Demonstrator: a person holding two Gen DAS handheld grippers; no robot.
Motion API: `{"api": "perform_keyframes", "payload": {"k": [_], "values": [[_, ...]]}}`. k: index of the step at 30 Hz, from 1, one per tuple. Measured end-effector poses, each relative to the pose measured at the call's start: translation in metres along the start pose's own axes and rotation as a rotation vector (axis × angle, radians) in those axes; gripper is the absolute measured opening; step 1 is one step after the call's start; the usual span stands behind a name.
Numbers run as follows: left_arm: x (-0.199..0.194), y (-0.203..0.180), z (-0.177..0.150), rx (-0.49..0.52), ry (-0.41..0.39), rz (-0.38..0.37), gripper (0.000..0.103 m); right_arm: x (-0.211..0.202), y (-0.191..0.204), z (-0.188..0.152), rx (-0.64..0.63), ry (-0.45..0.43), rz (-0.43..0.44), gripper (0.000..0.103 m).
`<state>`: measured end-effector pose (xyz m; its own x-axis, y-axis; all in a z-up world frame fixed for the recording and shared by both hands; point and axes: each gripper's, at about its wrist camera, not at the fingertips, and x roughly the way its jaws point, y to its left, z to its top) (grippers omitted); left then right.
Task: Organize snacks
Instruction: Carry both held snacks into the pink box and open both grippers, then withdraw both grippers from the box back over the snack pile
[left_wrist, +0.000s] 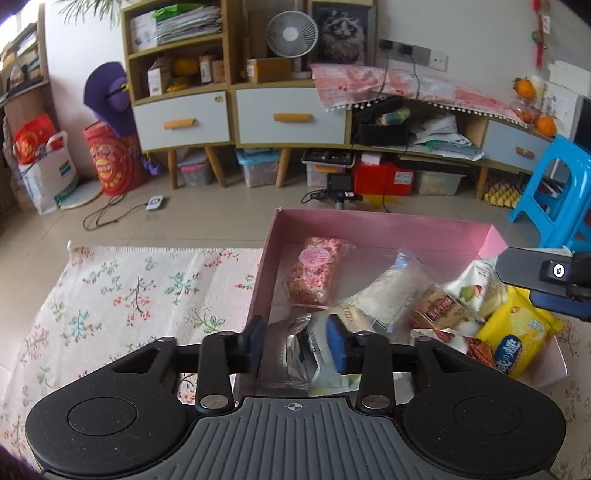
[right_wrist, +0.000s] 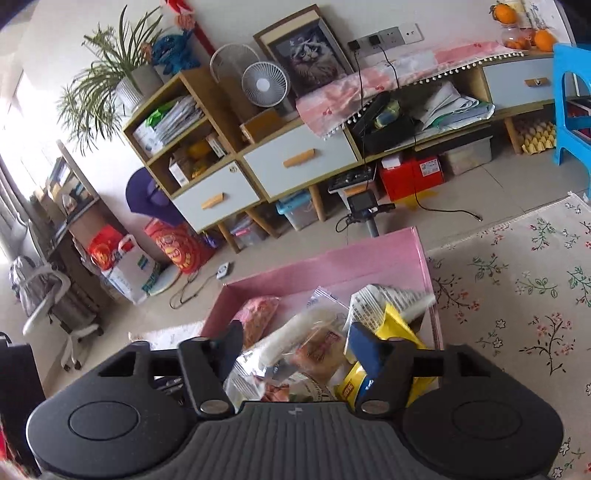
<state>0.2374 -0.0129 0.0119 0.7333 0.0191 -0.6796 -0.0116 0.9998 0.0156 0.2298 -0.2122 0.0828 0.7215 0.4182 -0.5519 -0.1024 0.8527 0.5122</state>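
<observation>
Fingers (left_wrist: 337, 347) parted over crowded pink box (left_wrist: 388, 221).

Pink box (left_wrist: 388, 221), floral cloth (left_wrist: 129, 295), yellow packet (left_wrist: 517, 332)

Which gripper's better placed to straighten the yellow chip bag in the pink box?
Right, probably. The right gripper hangs open over the yellow chip bag, one pad beside it. The left gripper sits at the pink box's opposite end, over a silver packet.
</observation>
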Motion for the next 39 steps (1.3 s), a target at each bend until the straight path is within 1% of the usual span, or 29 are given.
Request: {"api": "perform_keyframes", "payload": {"k": [5,9,11,15,18,23,26,30,34,39], "values": [[-0.008,-0.003,-0.004,0.051,-0.007,0.013,0.064,-0.002,0.002,-0.001,0.008,0.007,-0.020,0.069],[-0.015,0.002,-0.010,0.065,0.006,0.016,0.071,-0.005,0.008,-0.005,0.001,0.029,-0.039,0.075],[-0.019,0.007,-0.013,0.056,0.010,0.011,0.074,-0.009,0.013,-0.007,-0.017,0.032,-0.046,0.081],[-0.031,0.018,-0.020,0.038,0.015,0.001,0.081,-0.019,0.019,-0.011,-0.037,0.032,-0.062,0.083],[-0.041,0.027,-0.026,0.028,0.019,-0.005,0.084,-0.028,0.021,-0.016,-0.035,0.037,-0.070,0.090],[-0.057,0.038,-0.035,0.023,0.022,-0.005,0.086,-0.041,0.023,-0.026,-0.030,0.043,-0.091,0.092],[-0.067,0.042,-0.042,0.025,0.020,-0.010,0.087,-0.049,0.024,-0.032,-0.025,0.044,-0.098,0.093],[-0.080,0.047,-0.053,0.033,0.016,-0.025,0.091,-0.061,0.027,-0.038,-0.026,0.041,-0.120,0.094],[-0.089,0.049,-0.064,0.058,0.032,-0.040,0.091,-0.074,0.035,-0.045,-0.054,0.028,-0.136,0.094],[-0.098,0.055,-0.081,0.087,0.038,-0.051,0.092,-0.091,0.040,-0.058,-0.090,0.000,-0.119,0.094]]}}
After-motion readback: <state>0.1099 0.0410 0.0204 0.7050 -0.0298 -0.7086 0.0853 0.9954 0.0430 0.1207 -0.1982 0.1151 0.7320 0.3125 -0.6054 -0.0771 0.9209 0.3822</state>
